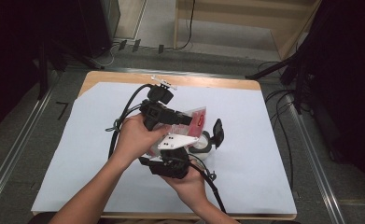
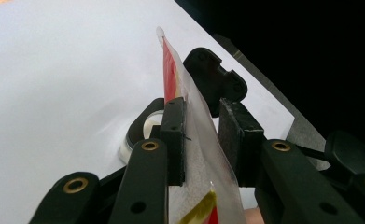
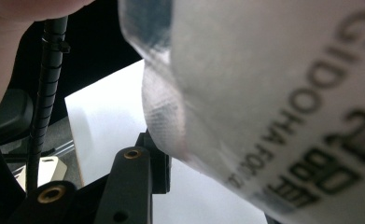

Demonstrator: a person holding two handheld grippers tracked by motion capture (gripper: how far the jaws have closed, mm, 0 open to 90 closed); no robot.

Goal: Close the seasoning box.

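Thin, translucent plastic pouch (image 2: 200,140) with red print, held above the white-papered counter (image 1: 264,154): left gripper (image 2: 203,135) clamped on its edge; right gripper (image 1: 171,165) beneath it, clamping state indiscernible

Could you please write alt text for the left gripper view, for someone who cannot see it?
A translucent plastic pouch with red and yellow print stands edge-on between the left tool's two black jaws, touching the left pad, with a gap to the right one. Behind lie a white paper-covered table, a round black-and-white object and the dark room.
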